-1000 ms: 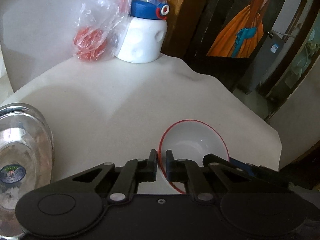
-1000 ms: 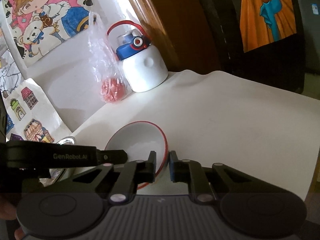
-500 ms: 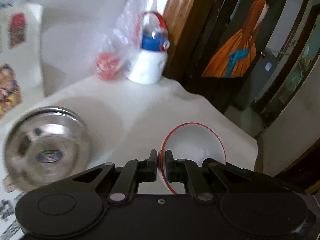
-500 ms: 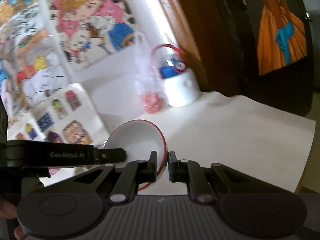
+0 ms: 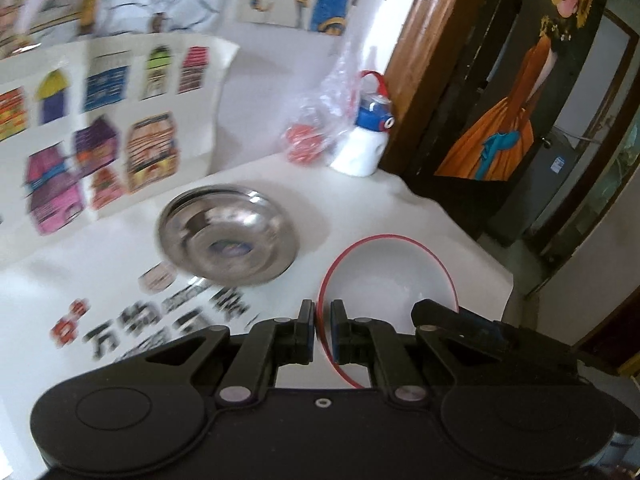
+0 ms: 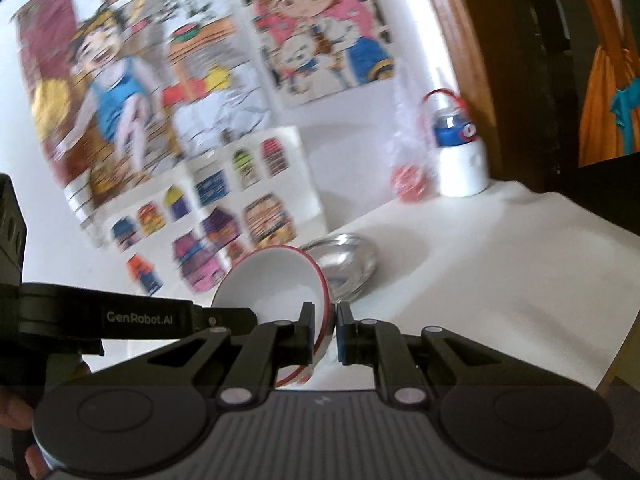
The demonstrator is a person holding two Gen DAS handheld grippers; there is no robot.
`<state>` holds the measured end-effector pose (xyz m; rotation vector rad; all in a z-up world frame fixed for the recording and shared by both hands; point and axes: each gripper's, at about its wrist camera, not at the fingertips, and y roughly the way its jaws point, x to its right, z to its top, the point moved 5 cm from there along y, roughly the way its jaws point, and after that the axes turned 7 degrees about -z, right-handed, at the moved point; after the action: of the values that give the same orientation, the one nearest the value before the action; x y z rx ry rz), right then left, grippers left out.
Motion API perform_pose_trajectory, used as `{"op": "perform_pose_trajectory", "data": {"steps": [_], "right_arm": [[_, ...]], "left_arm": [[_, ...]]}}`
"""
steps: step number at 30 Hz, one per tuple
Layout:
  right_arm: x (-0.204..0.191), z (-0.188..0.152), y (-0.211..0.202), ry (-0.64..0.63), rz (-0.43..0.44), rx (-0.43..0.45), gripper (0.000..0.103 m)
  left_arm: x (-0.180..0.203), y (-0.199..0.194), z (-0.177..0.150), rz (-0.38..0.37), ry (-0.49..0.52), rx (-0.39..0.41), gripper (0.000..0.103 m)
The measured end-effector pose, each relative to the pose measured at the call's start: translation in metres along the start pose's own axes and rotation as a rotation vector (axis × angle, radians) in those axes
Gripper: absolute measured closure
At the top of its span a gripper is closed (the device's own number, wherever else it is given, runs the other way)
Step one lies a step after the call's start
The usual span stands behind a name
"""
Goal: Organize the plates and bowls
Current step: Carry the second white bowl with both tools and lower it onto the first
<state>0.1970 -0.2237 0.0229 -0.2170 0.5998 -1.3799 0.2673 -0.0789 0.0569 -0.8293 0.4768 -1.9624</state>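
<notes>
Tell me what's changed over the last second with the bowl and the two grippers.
Both grippers, left and right, have lifted the white bowl up and back from the table; the steel bowl now shows whole. Unchanged: both stay clamped on the bowl's rim; bottle and bag unmoved.

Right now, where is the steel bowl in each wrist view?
Left wrist: steel bowl sits centre-left on the table, left of the red-rimmed bowl.
Right wrist: steel bowl is near centre, partly behind the red-rimmed bowl.
Shared landmark: water bottle.
</notes>
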Motion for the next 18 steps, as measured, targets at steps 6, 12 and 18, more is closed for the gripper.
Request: {"op": "perform_pose_trajectory", "data": {"steps": [6, 12, 18], "right_arm": [[-0.035, -0.03, -0.023, -0.053, 0.033, -0.056, 0.091], [-0.053, -0.058, -0.03, -0.083, 0.05, -0.127, 0.091], [-0.06, -0.078, -0.02, -0.109, 0.066, -0.237, 0.089]], "left_arm": [[-0.021, -0.041, -0.036, 0.024, -0.018, -0.004, 0.095], [-0.039, -0.063, -0.072, 0.038, -0.049, -0.033, 0.094], [-0.051, -0.064, -0.098, 0.072, -0.054, -0.089, 0.093]]}}
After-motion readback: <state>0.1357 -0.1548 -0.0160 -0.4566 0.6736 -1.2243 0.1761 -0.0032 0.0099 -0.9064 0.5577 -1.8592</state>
